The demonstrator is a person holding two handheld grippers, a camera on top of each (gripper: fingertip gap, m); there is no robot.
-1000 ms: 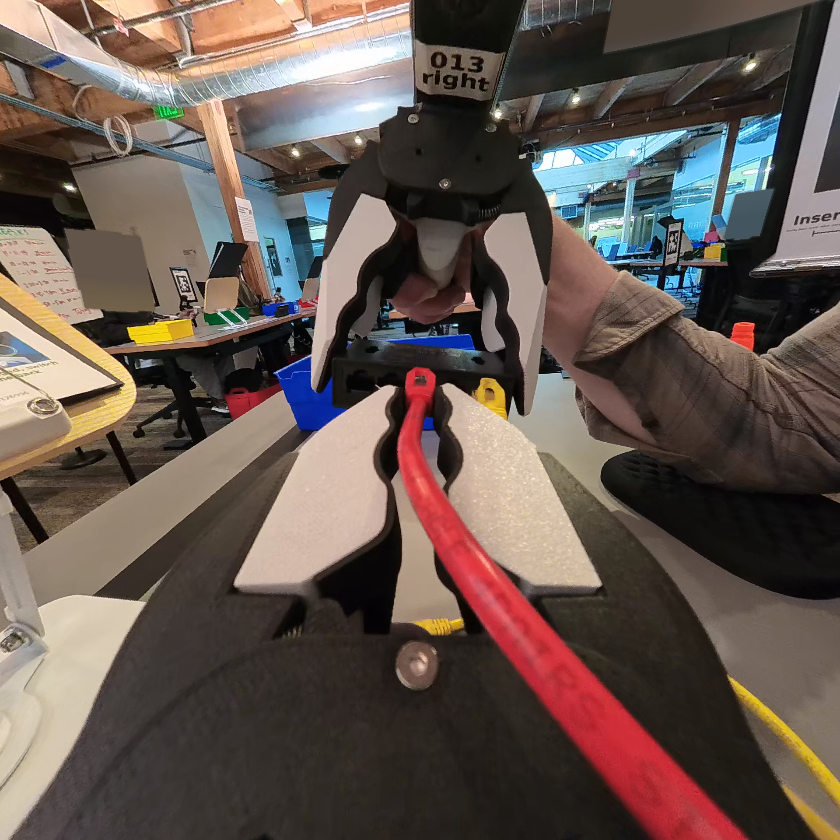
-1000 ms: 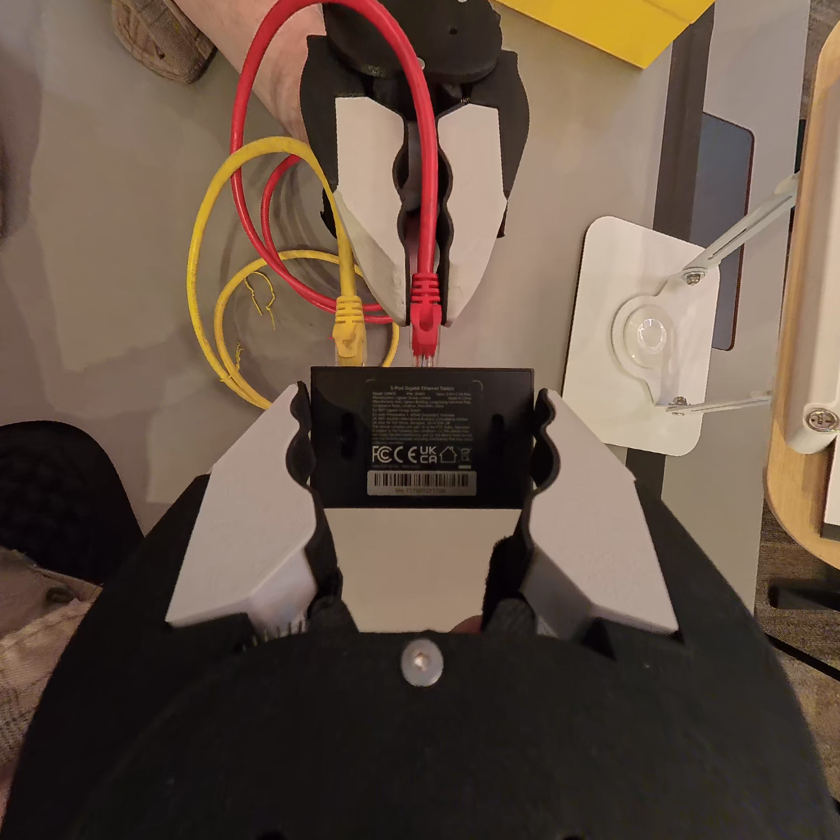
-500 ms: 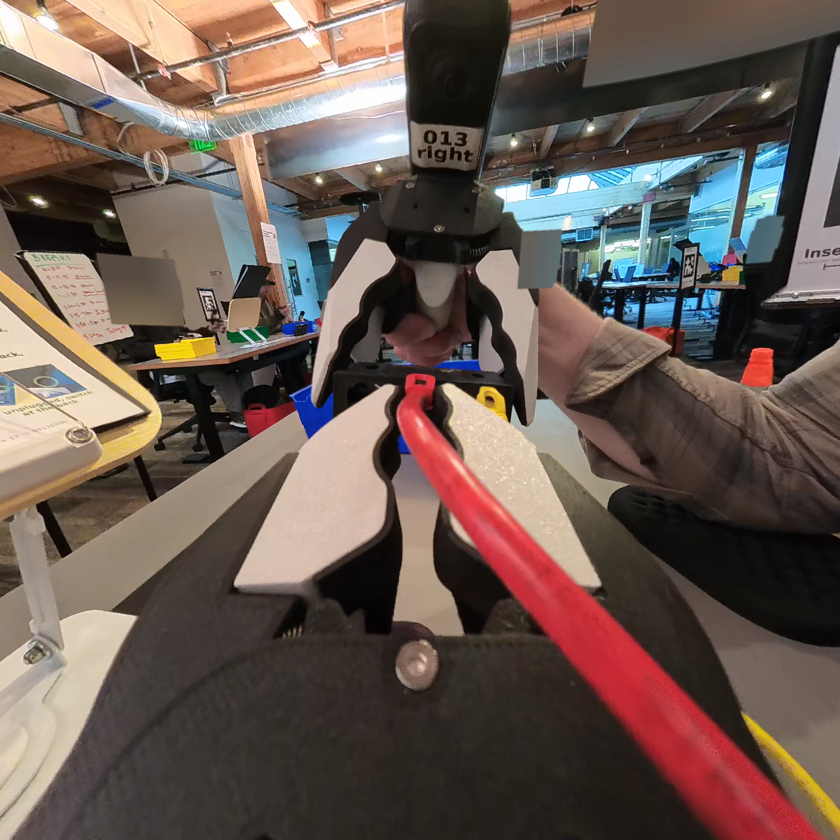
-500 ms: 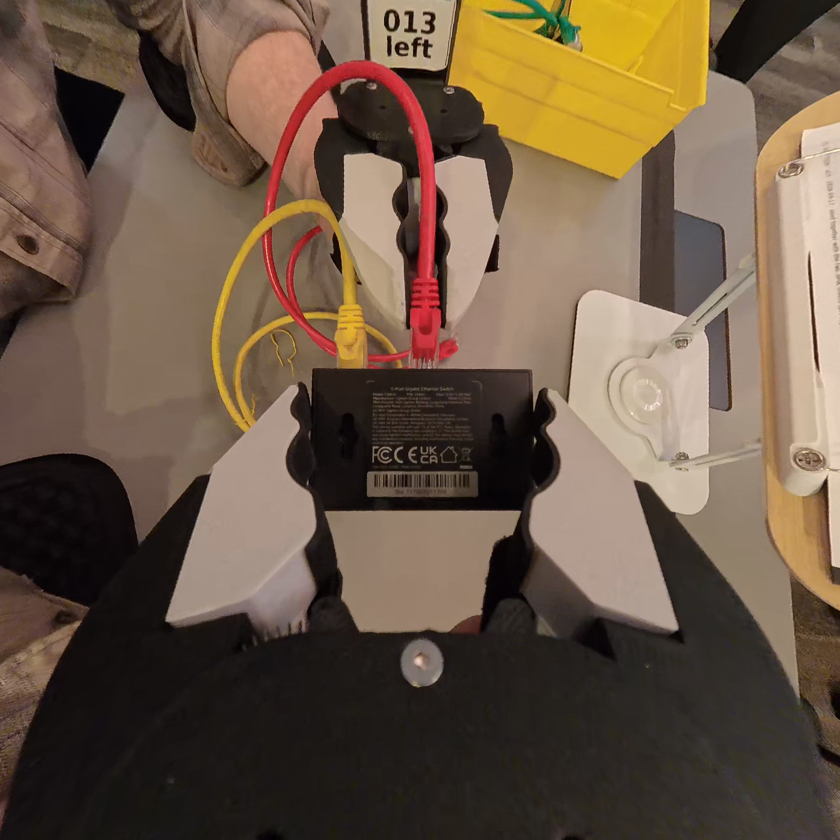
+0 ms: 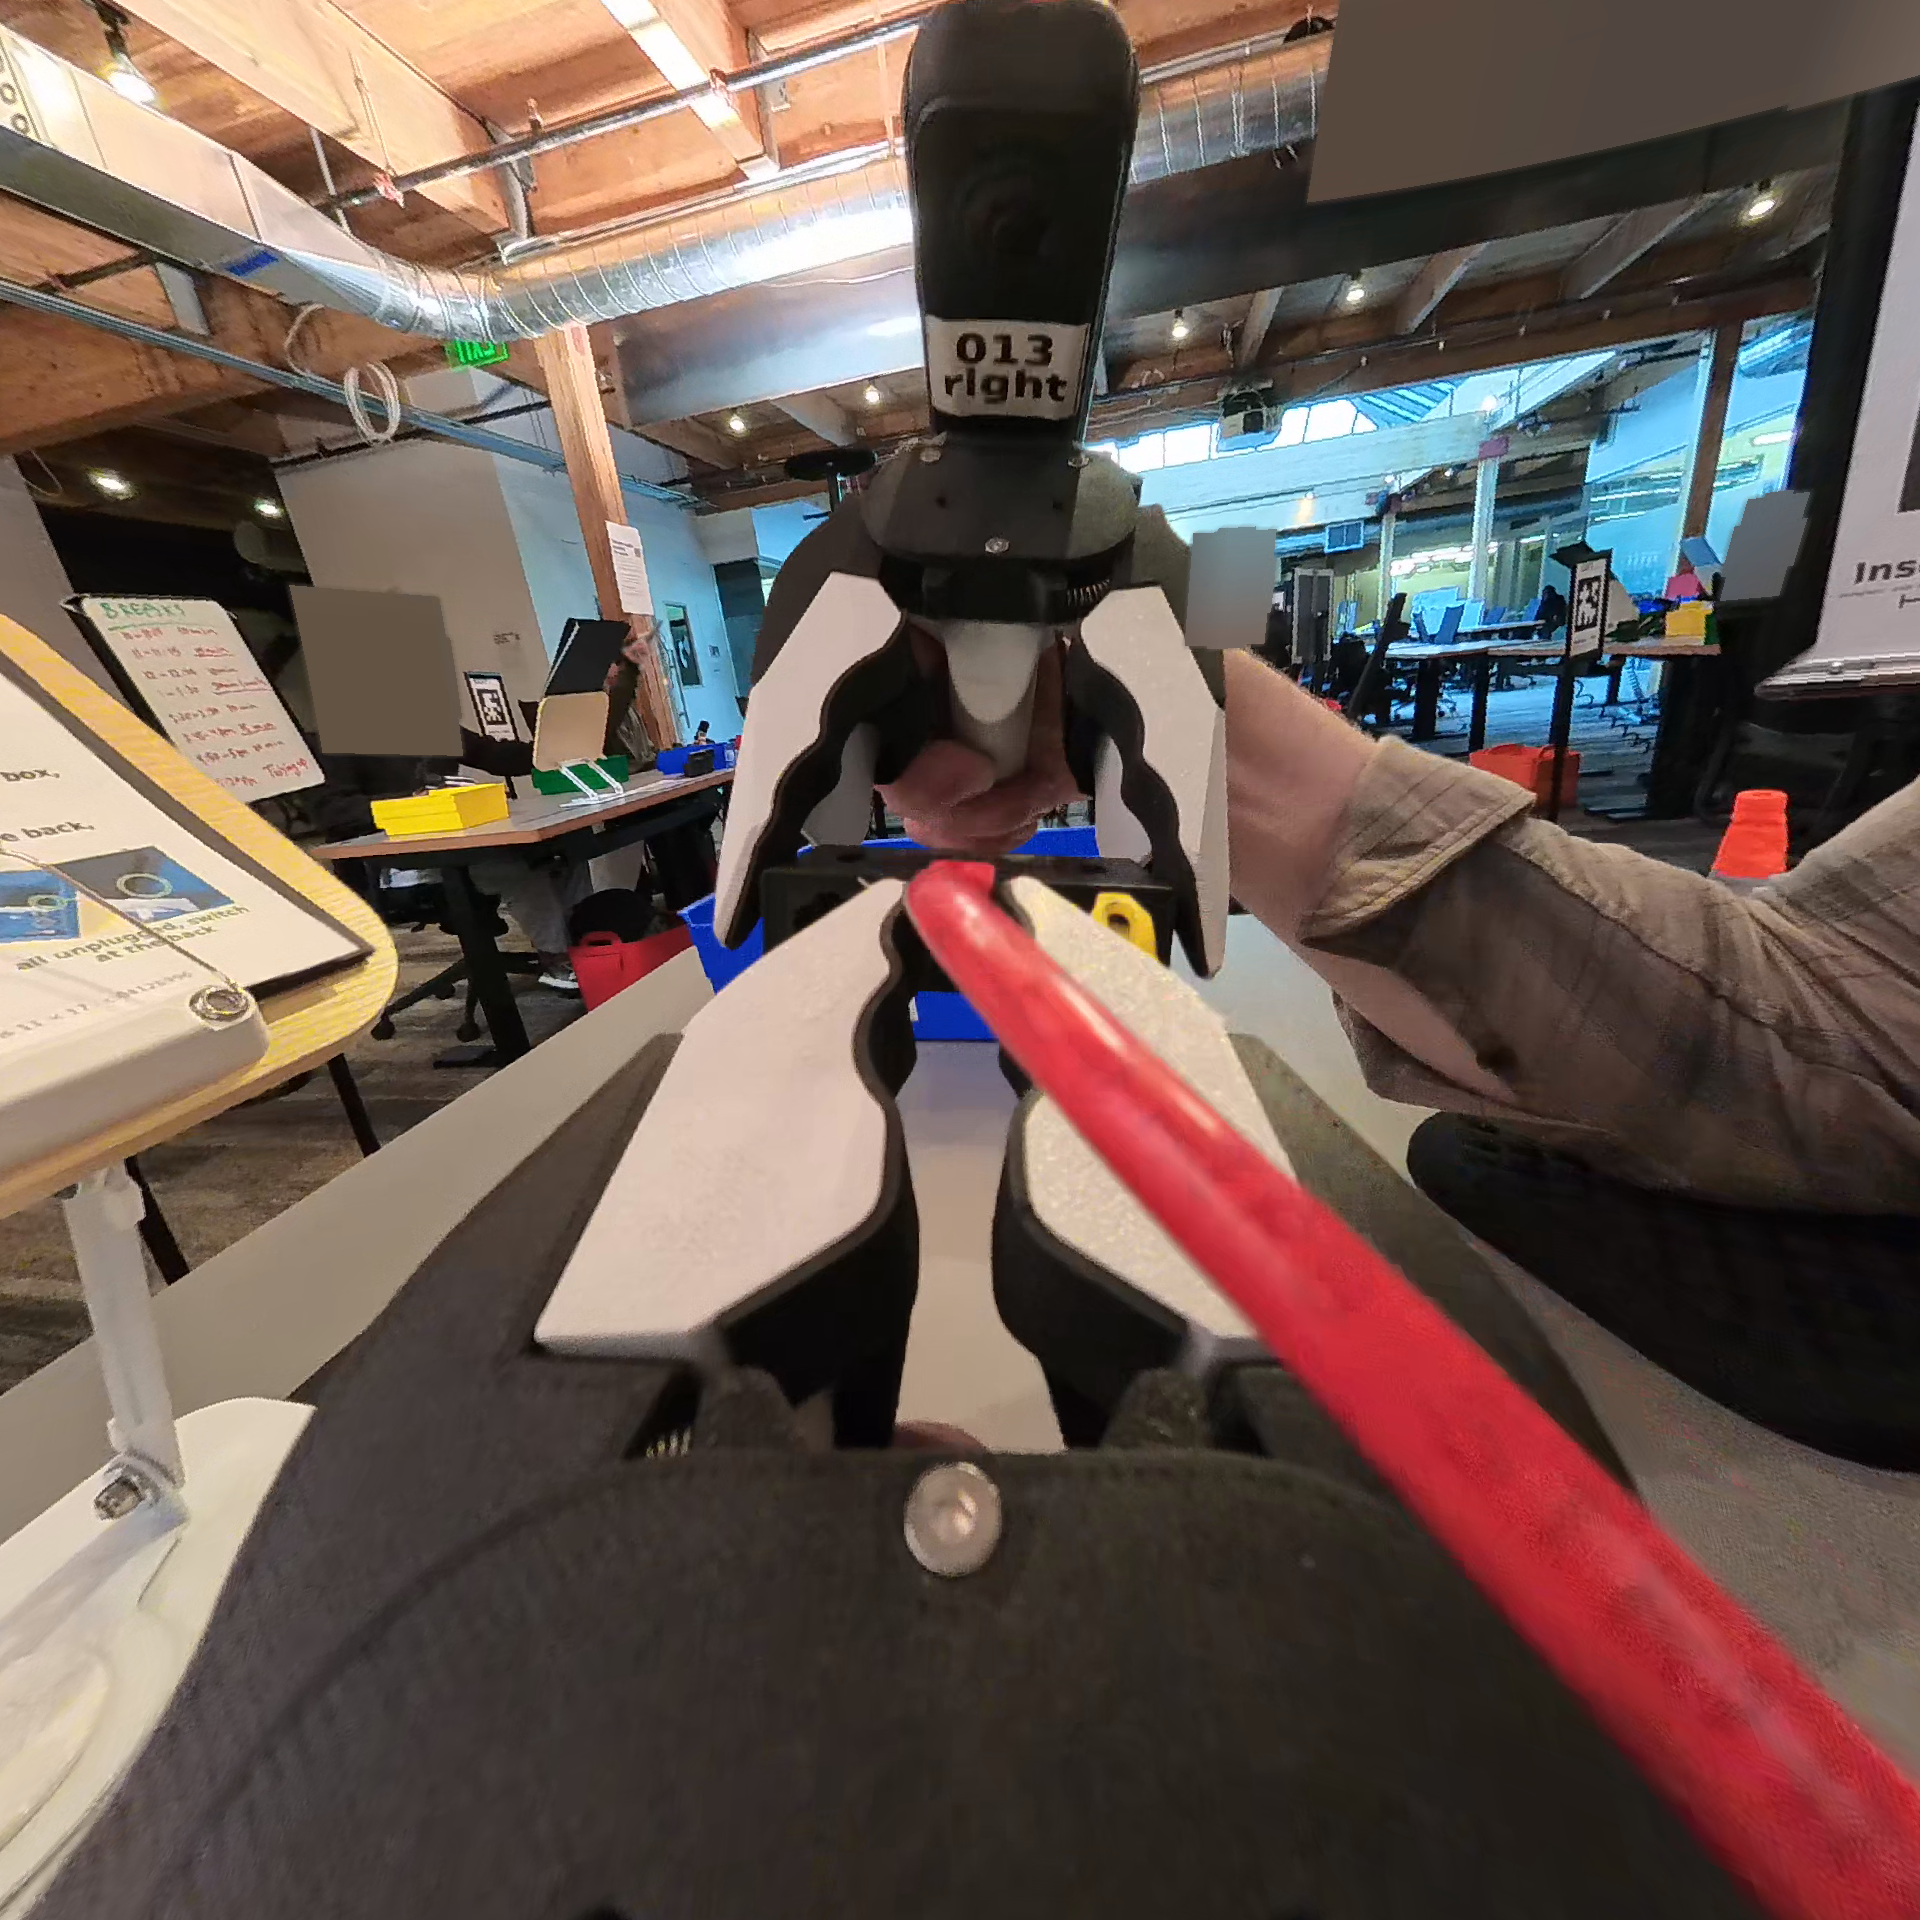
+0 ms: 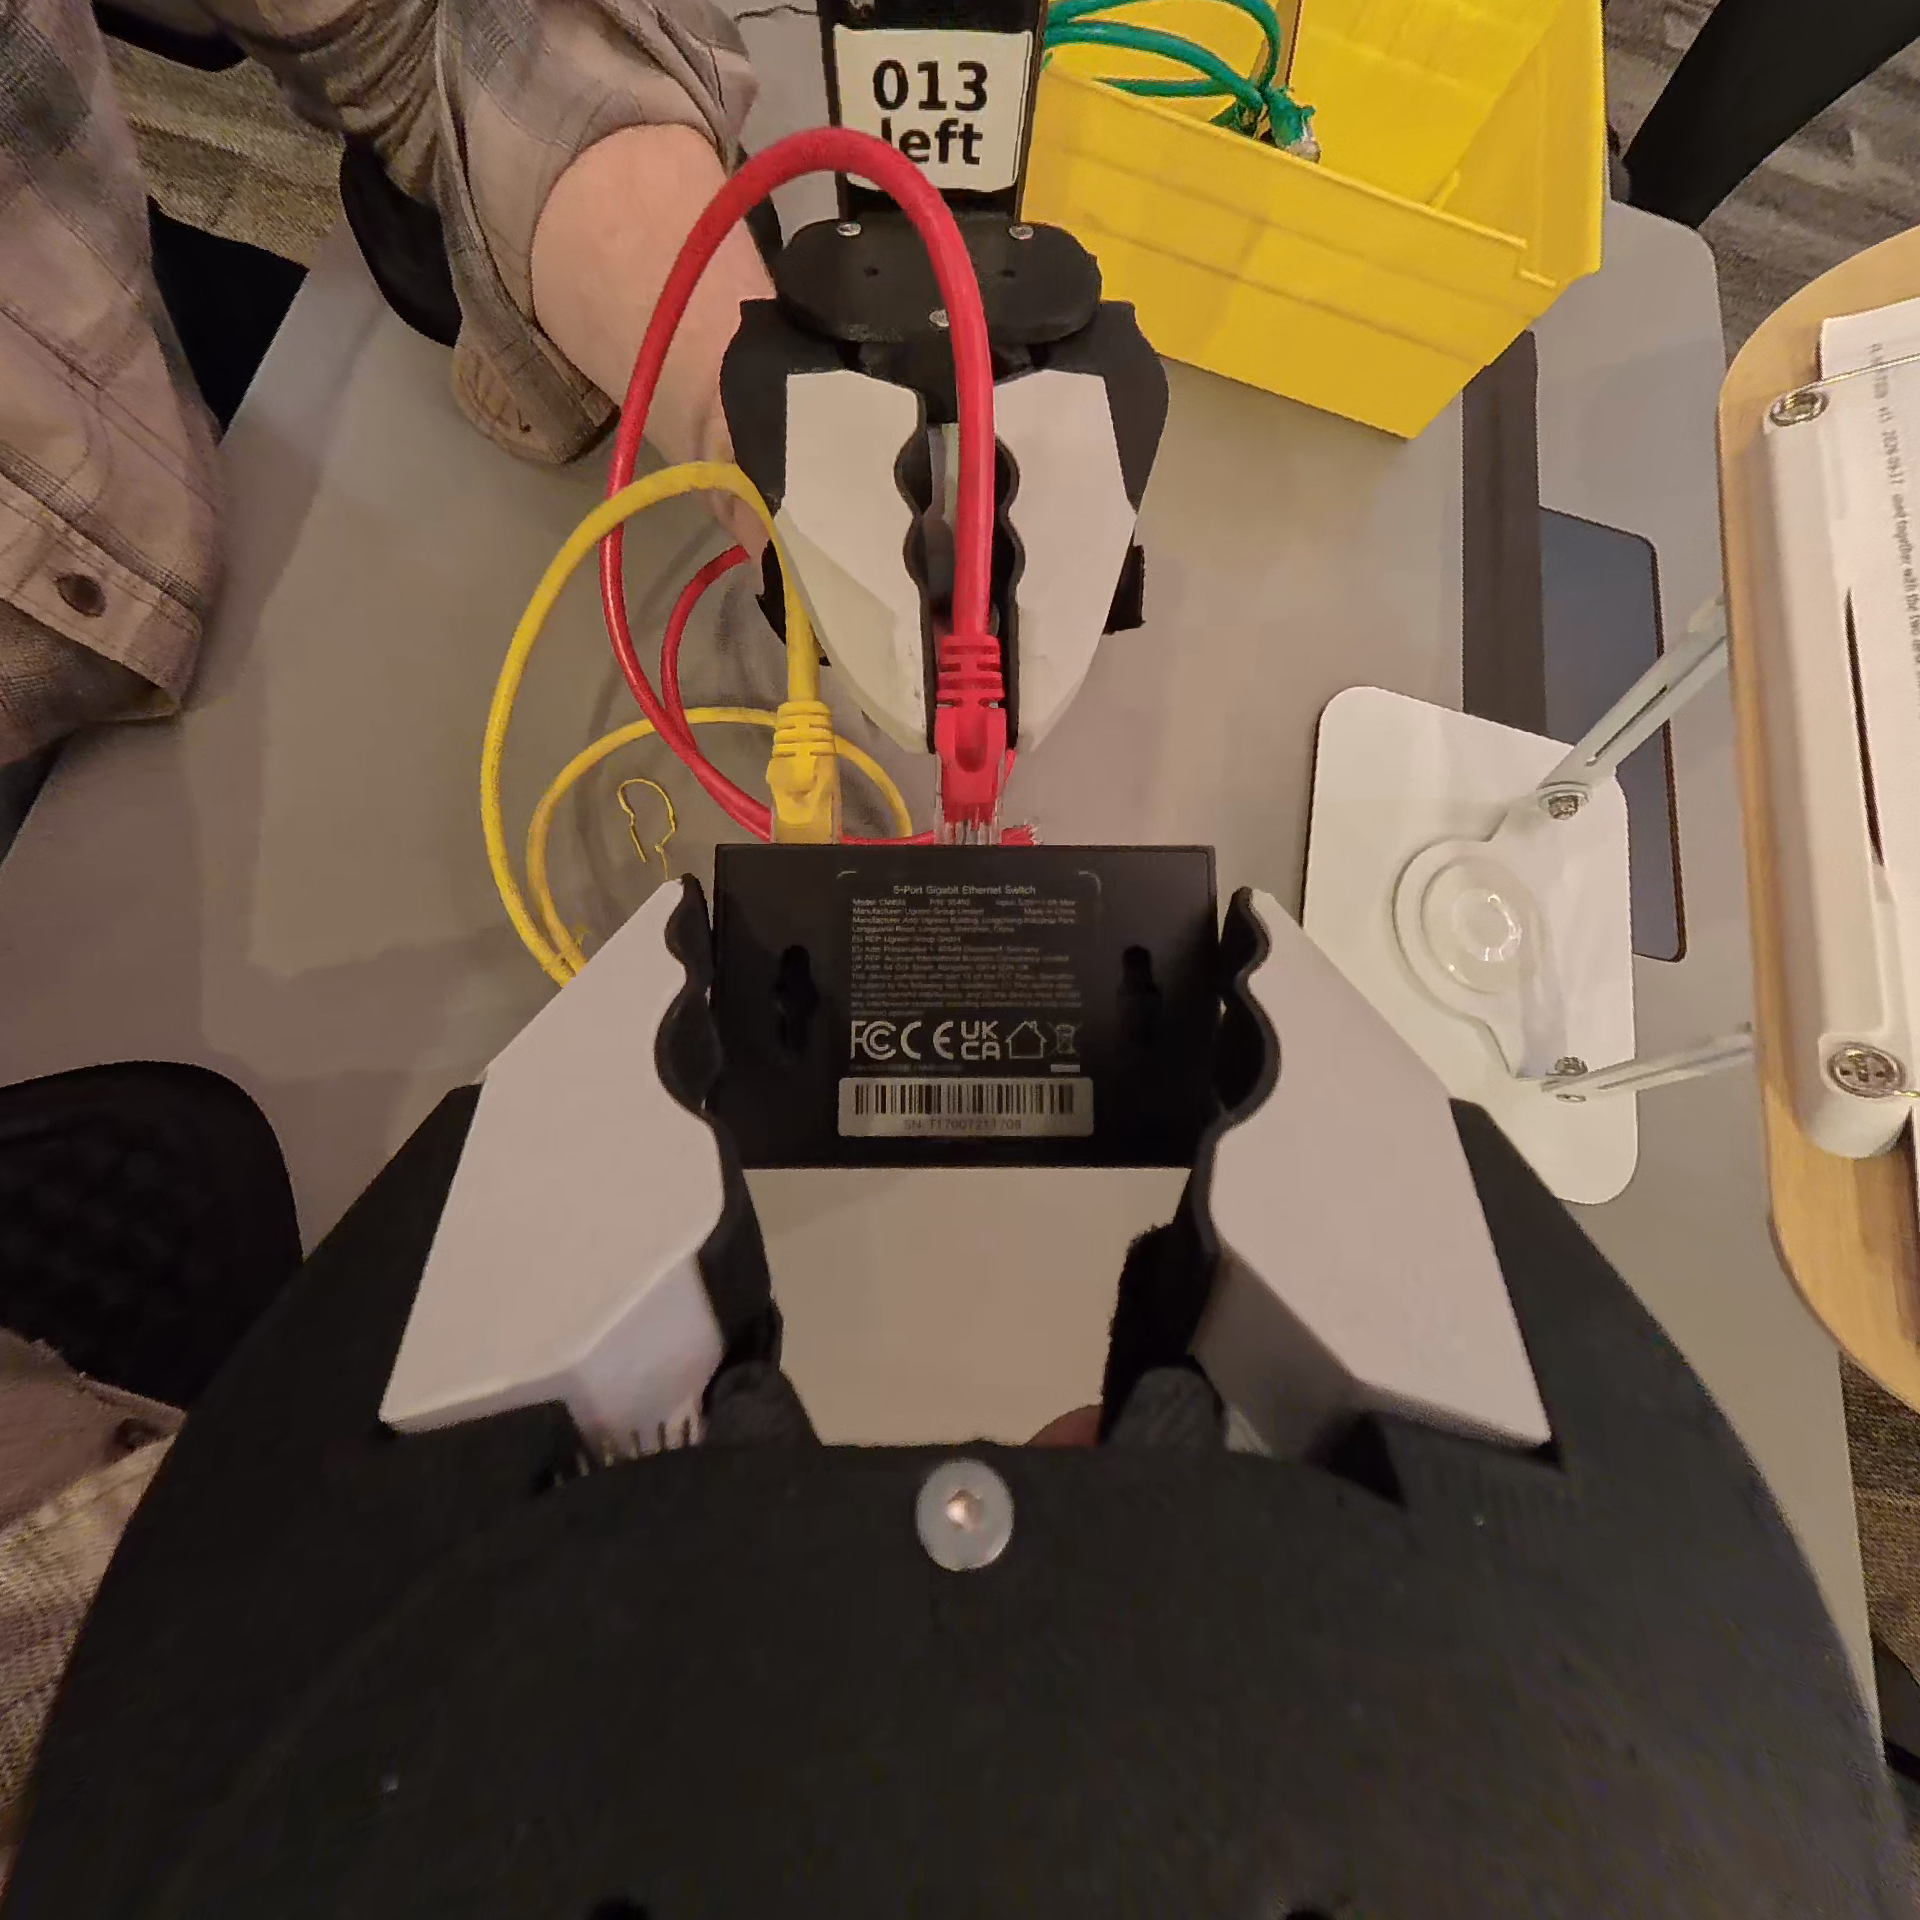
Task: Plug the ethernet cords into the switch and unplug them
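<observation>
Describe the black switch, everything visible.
The switch is a flat black box, matte plastic by its look, held above the table, clamped at its sides by the right gripper, underside with printed label and two keyhole slots facing the camera. A yellow plug sits in its port edge; the red plug meets that edge.

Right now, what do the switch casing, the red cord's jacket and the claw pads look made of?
Switch: black casing with a matte, faintly sheened finish, moulded keyhole slots; plastic or painted metal, I can't tell.
Red cord: smooth, glossy, flexible jacket, likely PVC or rubber; ribbed moulded boot.
Left claw pads: white, grainy and matte, probably printed plastic.
</observation>
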